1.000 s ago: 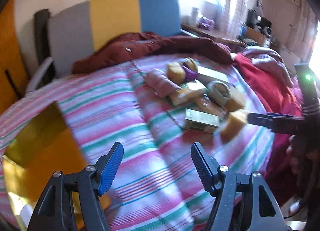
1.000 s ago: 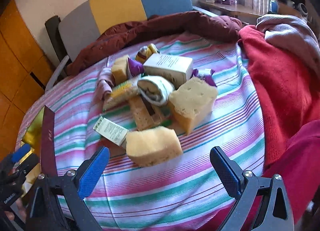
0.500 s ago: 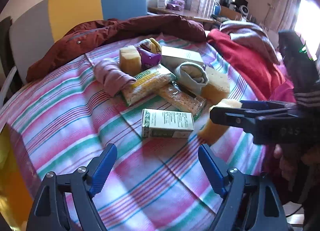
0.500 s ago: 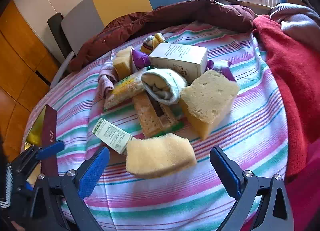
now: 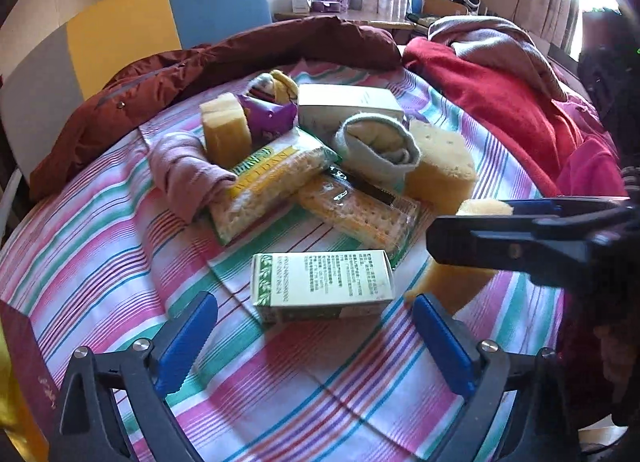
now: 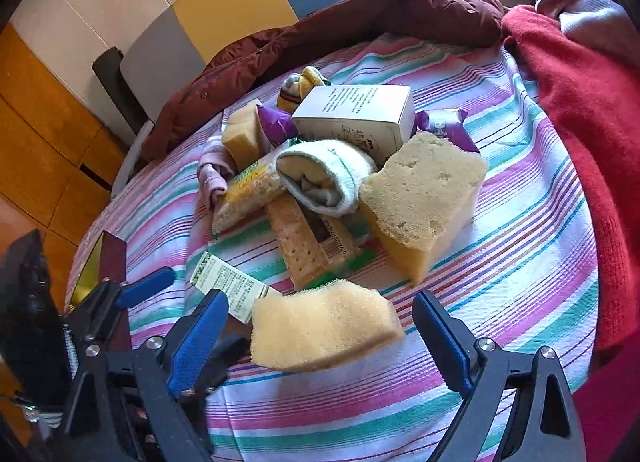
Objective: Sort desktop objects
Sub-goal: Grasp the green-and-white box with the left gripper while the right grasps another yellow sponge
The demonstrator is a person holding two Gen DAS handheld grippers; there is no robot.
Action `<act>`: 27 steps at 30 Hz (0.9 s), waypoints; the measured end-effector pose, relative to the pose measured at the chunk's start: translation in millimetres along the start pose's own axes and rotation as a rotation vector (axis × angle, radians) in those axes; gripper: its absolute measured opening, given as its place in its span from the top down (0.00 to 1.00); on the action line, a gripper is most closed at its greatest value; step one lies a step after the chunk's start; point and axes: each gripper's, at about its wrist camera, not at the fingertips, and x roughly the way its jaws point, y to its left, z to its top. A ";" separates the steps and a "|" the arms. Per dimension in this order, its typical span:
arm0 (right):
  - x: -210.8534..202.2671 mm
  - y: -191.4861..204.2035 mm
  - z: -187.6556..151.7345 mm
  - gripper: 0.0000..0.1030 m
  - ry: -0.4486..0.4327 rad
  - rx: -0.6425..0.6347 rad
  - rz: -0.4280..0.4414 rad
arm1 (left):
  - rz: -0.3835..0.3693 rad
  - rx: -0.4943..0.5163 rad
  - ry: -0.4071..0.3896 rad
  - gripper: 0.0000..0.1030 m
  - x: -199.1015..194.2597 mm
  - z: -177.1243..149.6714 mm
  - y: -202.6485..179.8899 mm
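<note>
Right wrist view: right gripper (image 6: pixel 320 336) has its jaws spread wide, with a yellow sponge (image 6: pixel 324 332) lying between the blue pads, touching neither so far as can be seen.
Left wrist view: left gripper (image 5: pixel 316 336) has its jaws spread too, nothing between them; a green-and-white carton (image 5: pixel 322 286) lies on its side just ahead of the tips.
Surface: striped cloth (image 5: pixel 100 229) in pink, green and white; whether a table or a bed lies beneath cannot be told.
Pile: behind the carton, two packets of crackers (image 5: pixel 356 211) cross one another; a rolled pale-green sock (image 6: pixel 326 177) rests on them.
Large sponge: a thick yellow sponge block (image 6: pixel 424 201) leans beside the sock, on the right of the pile.
Back of pile: a white box (image 6: pixel 360 117), a smaller sponge piece (image 5: pixel 226 129), purple snack wrappers (image 5: pixel 268 117) and a pink rolled cloth (image 5: pixel 184 169).
Surroundings: a maroon jacket (image 5: pixel 240 57) rings the far edge; a red blanket (image 6: pixel 580 101) lies to the right.
Left edge: a dark red and gold box (image 5: pixel 20 358).
</note>
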 end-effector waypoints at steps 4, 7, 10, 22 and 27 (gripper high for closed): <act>1.1 0.7 -0.4 0.09 0.007 -0.005 0.000 | 0.005 -0.013 0.020 0.03 12.6 3.9 3.2; 3.3 1.1 -1.2 0.11 0.017 -0.013 -0.005 | 0.001 -0.034 0.026 0.12 18.1 5.1 8.4; 5.7 1.9 -2.3 0.16 0.028 -0.024 -0.016 | -0.020 -0.059 0.031 0.27 21.0 4.3 11.9; 7.6 5.4 -4.2 0.34 0.024 -0.065 -0.050 | -0.012 -0.135 -0.019 0.28 -5.0 -8.5 22.7; -1.7 9.3 -6.4 0.33 -0.004 -0.075 -0.001 | 0.015 -0.183 -0.051 0.28 -34.3 -17.4 32.8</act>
